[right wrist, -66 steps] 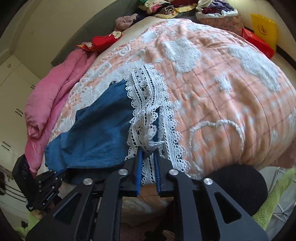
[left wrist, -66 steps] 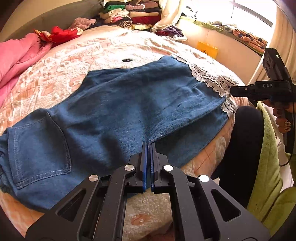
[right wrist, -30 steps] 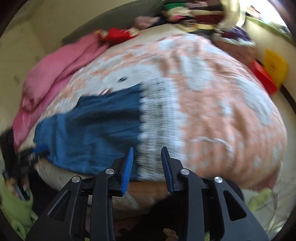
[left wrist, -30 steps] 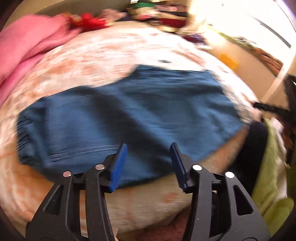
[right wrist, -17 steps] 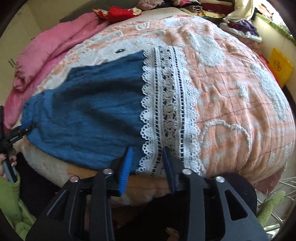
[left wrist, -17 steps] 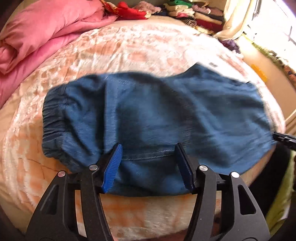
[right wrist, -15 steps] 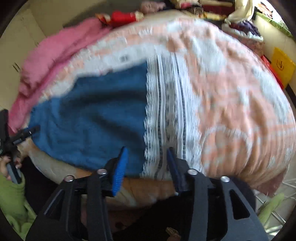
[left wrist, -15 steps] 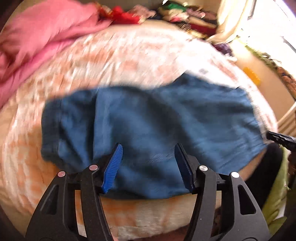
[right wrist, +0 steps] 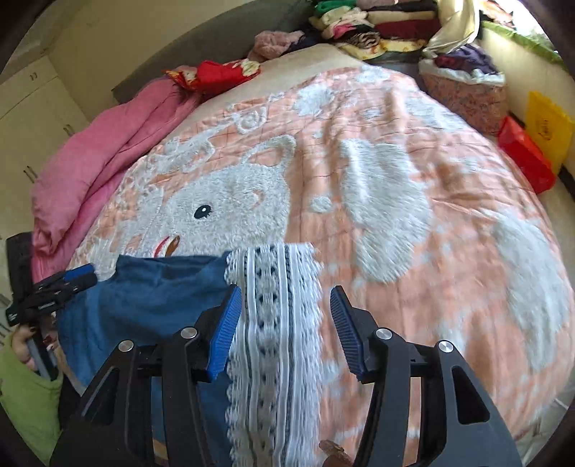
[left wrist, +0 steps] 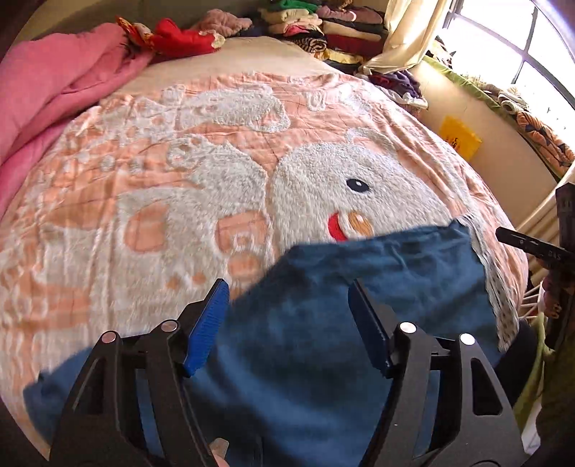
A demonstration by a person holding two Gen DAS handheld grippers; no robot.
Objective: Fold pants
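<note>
Pants [left wrist: 323, 323] of blue denim are being displayed flat along the near edge of a peach blanket [left wrist: 179, 186], lace hem [right wrist: 276, 323] rightward. Nothing is being gripped: left gripper [left wrist: 287, 323] and right gripper [right wrist: 284, 330] are being held agape above them.

Pants [left wrist: 323, 323] on blanket [left wrist: 179, 179] at bed's near edge; lace hem [right wrist: 276, 323] rightward; quilt [left wrist: 54, 93] left; clothes stack [left wrist: 323, 25] behind.

A home bedroom: bed with peach blanket [left wrist: 215, 151], pink quilt [right wrist: 107, 154], stacked clothes [left wrist: 323, 25].
</note>
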